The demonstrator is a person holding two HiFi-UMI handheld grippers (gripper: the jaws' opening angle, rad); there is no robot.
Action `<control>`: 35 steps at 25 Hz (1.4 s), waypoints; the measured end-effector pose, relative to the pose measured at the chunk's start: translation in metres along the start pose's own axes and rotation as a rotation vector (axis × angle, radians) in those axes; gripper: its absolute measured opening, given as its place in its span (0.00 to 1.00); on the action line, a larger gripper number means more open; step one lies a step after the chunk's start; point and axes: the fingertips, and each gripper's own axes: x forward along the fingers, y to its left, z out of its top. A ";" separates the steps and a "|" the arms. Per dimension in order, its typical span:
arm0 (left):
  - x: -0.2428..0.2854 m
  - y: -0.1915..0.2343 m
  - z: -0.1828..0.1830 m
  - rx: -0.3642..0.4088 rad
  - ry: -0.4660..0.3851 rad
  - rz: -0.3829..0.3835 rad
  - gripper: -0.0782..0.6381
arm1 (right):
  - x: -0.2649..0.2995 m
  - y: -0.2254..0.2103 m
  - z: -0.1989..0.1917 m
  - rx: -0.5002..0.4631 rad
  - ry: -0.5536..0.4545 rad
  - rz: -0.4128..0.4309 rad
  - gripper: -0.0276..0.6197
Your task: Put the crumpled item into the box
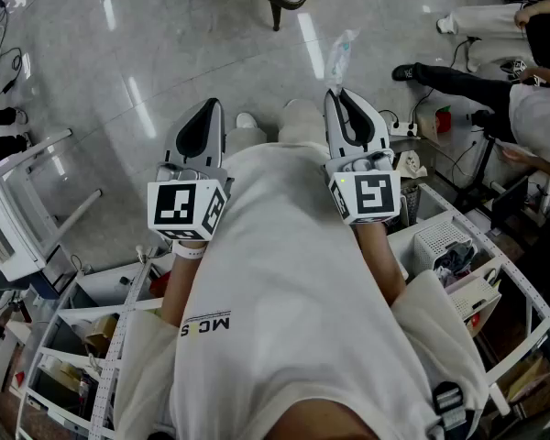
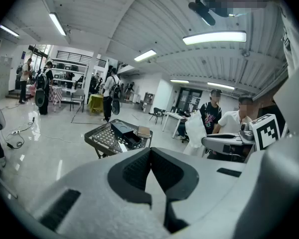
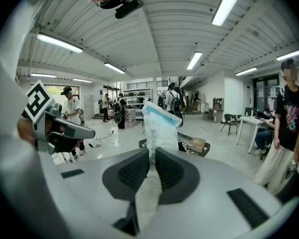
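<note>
1. The right claw [image 3: 152,152] is clamped on the lower end of the crumpled clear bag [image 3: 160,124]. The bag rises above the pad tips, its blue-striped top edge free.
2. The left claw [image 2: 150,151] is closed, pad tips touching, with nothing between them.
3. Both claws are held out in front of the person's chest, well apart from each other and touching nothing else.
4. Ahead stands a mesh surface [image 2: 96,140] on legs. A black box [image 2: 123,132] lies on it, just beside a small brown box [image 2: 143,131] near the right edge.
5. Bare glossy floor [image 1: 156,62] lies open between the claws and that surface.
6. White racks [image 1: 73,314] stand close on both sides of the person, and other people [image 1: 532,108] are at the right.
</note>
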 end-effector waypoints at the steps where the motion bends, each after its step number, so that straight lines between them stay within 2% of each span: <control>1: -0.002 -0.008 -0.001 0.000 0.001 -0.005 0.14 | -0.006 0.001 -0.001 0.006 0.001 0.008 0.12; 6: -0.003 -0.042 -0.006 -0.003 0.024 -0.015 0.14 | -0.024 -0.008 -0.002 0.031 -0.002 0.025 0.12; 9: 0.000 -0.060 -0.002 0.029 0.021 -0.028 0.14 | -0.026 -0.018 0.008 0.021 -0.035 0.033 0.12; 14: -0.005 -0.064 -0.005 0.013 0.014 -0.005 0.14 | -0.027 -0.021 0.008 0.052 -0.045 0.052 0.12; 20: -0.019 -0.042 0.000 0.004 -0.009 0.031 0.14 | -0.018 -0.010 0.011 0.112 -0.060 0.083 0.12; 26: -0.028 -0.004 0.002 -0.002 -0.021 0.033 0.14 | 0.002 0.013 0.016 0.110 -0.079 0.073 0.13; 31: -0.012 0.025 0.014 -0.001 -0.012 0.018 0.14 | 0.031 0.026 0.026 0.125 -0.073 0.088 0.13; 35: 0.021 0.047 0.026 0.005 0.001 0.006 0.14 | 0.069 0.017 0.027 0.144 -0.055 0.080 0.13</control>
